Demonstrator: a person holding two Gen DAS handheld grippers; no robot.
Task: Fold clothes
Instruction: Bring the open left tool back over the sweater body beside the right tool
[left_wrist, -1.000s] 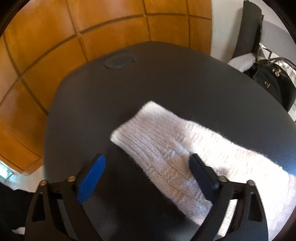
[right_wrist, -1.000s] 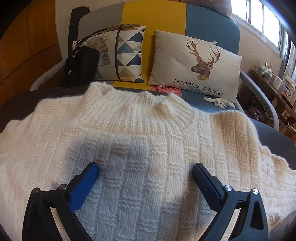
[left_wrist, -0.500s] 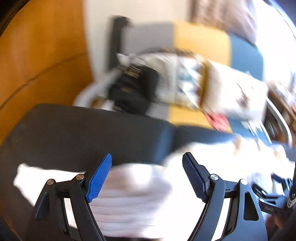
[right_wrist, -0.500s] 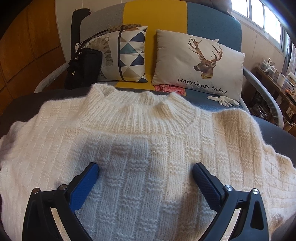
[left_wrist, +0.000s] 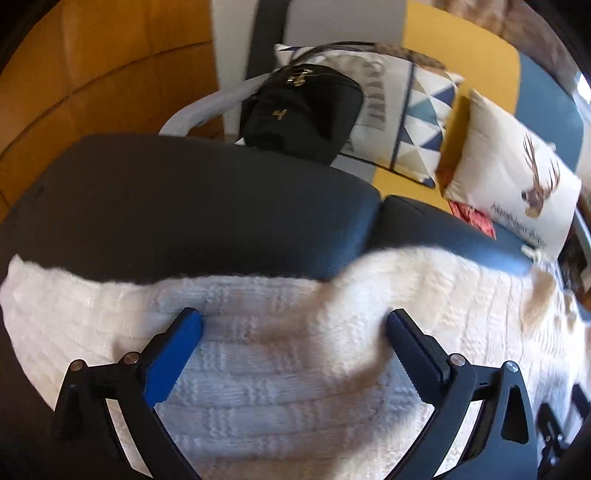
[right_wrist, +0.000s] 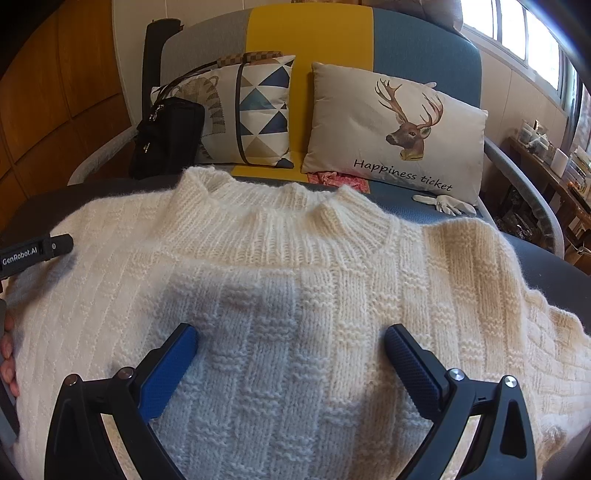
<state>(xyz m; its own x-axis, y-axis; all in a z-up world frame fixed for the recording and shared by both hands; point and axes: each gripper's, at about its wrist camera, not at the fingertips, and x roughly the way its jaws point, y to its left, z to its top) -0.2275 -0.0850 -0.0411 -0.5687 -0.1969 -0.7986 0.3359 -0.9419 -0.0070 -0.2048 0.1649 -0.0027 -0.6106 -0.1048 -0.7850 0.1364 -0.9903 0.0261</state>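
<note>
- Sweater (right_wrist: 295, 295), cream and chunky-knit, lies flat on the dark padded bench (left_wrist: 184, 206), ribbed collar toward the far edge, the one nearest the sofa, and body running back toward the person.
- Its long axis, collar to hem, runs straight away from the right gripper (right_wrist: 291, 365); the sleeve (left_wrist: 74, 317) stretches sideways toward the bench's left end, across that axis.
- Right gripper hangs over the chest panel just below the collar, jaws spread wide, nothing pinched; the knit lies under them, not between the pads.
- Left gripper (left_wrist: 295, 343) is over the left shoulder and sleeve root, jaws opening, with fabric beneath and no fold clamped. The picture is smeared there, so whether the fingertips brush the wool I cannot tell.
- Left gripper is the nearer one to the sleeve, so in my judgement the sleeve fold falls to it: reach out along the sleeve toward the left end, pinch, and carry it in across the body. The right is placed to pin the chest meanwhile.
- Loose knit is likely to drag and bunch rather than crease cleanly.
- Writing: the deer cushion (right_wrist: 399, 133) on the sofa reads "Happiness ticket"; the left gripper's side, seen at the right view's left border, reads "GenRobot.AI".
- Black bag (right_wrist: 166, 136) and a triangle-pattern cushion (right_wrist: 258, 110) sit beyond the far edge, clear of the sweater.
</note>
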